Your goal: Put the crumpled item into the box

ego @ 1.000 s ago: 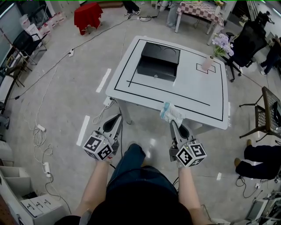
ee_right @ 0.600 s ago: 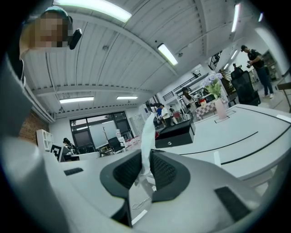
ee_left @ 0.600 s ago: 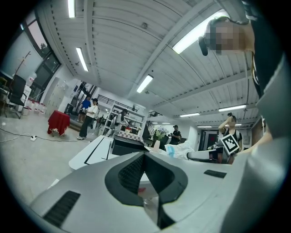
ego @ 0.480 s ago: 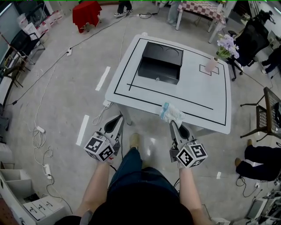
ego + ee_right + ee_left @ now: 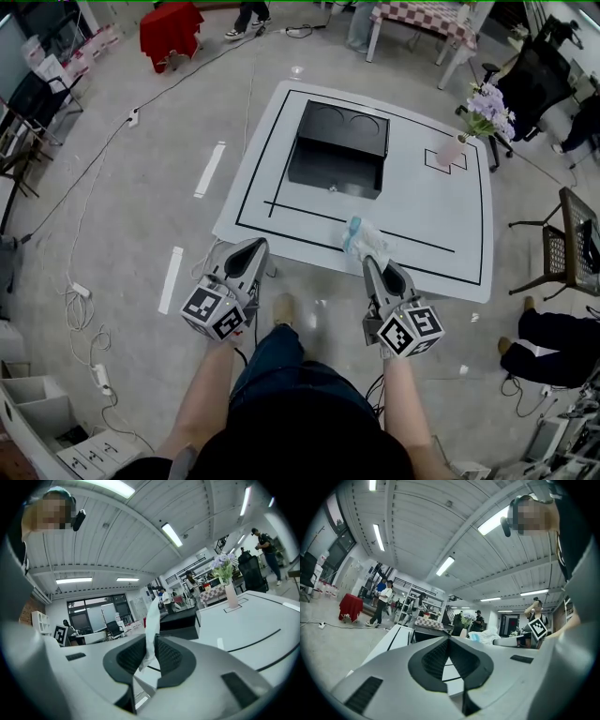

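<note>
**Head view.** The left tool (image 5: 251,247) and the right tool (image 5: 369,262) are held side by side at the near edge of the white worktop (image 5: 253,178). The right tool grips a crumpled tissue (image 5: 365,238), white with pale blue, which sits over the worktop's near black border line. The open black box (image 5: 339,148) stands farther back on the worktop, well apart from the tissue. A pink vase (image 5: 450,152) of flowers stands near the far right corner.

**Left gripper view.** The left tool (image 5: 449,640) has its jaw tips pressed together with nothing between them. The crumpled tissue (image 5: 486,636) shows to the right, beyond the tips.

**Right gripper view.** The right tool (image 5: 150,641) is clamped on the crumpled tissue (image 5: 152,616), which rises as a thin strip above the pads. The box (image 5: 180,620) lies ahead, with the vase (image 5: 230,596) to its right.
</note>
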The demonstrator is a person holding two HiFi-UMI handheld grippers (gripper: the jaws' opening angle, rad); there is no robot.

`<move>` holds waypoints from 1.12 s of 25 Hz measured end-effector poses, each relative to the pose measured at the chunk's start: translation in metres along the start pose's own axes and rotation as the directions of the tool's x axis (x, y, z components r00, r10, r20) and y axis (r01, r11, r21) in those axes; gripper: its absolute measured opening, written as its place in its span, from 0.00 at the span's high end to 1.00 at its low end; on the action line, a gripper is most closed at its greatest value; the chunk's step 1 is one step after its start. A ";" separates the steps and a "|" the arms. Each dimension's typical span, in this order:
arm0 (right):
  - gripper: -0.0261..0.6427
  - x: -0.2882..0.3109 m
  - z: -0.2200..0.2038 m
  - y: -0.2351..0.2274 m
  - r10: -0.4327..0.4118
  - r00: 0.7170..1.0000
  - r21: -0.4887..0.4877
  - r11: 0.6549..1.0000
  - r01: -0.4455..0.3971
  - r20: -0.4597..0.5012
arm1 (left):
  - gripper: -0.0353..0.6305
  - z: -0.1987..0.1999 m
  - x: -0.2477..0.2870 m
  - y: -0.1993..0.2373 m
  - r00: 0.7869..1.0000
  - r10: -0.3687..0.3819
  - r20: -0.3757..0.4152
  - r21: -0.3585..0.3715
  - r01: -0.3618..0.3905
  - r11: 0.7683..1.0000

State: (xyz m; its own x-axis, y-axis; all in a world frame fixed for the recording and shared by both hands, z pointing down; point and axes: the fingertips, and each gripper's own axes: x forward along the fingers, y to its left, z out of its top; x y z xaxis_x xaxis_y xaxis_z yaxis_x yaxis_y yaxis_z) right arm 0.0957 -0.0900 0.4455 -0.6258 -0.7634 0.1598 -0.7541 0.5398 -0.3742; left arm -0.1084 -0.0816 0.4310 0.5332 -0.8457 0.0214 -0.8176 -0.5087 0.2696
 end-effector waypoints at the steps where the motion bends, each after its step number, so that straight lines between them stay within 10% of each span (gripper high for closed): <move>1: 0.87 0.006 0.002 -0.002 -0.001 1.000 0.000 1.000 0.001 0.000 | 0.95 0.003 0.005 0.005 1.000 -0.002 -0.001 0.000 0.002 1.000; 28: 0.87 0.145 0.030 -0.060 -0.112 0.994 0.030 0.993 0.113 -0.016 | 0.95 0.019 0.147 0.113 0.987 -0.141 -0.071 0.003 0.142 0.990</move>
State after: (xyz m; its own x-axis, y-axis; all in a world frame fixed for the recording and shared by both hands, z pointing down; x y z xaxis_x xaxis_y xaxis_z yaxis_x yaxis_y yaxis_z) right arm 0.0562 -0.2442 0.4639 -0.5404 -0.8133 0.2157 -0.8134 0.4394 -0.3812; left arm -0.1266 -0.2662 0.4466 0.6575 -0.7517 0.0510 -0.7343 -0.6242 0.2668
